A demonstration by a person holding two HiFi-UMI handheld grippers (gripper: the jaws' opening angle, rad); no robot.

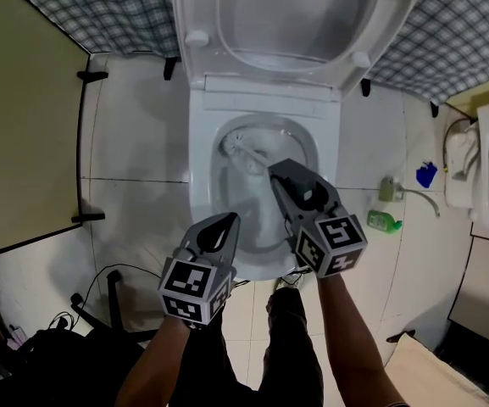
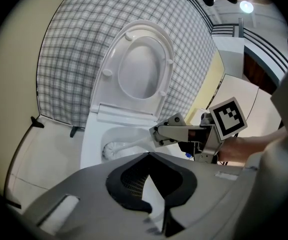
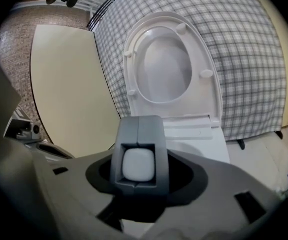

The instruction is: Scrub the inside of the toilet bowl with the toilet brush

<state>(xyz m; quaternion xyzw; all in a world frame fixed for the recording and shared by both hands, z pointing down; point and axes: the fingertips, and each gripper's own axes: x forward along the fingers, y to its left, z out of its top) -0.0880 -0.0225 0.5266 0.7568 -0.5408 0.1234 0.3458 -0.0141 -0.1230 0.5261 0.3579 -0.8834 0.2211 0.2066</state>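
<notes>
Toilet brush clamped in right claw.

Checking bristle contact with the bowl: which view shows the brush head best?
The head view: it looks straight down on the brush head inside the toilet bowl. The left gripper view shows it side-on, low in the bowl. The right gripper view shows only the handle end clamped in the right hand-held gripper.

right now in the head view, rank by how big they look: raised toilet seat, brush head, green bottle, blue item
1. raised toilet seat
2. brush head
3. green bottle and blue item: look about alike
</notes>
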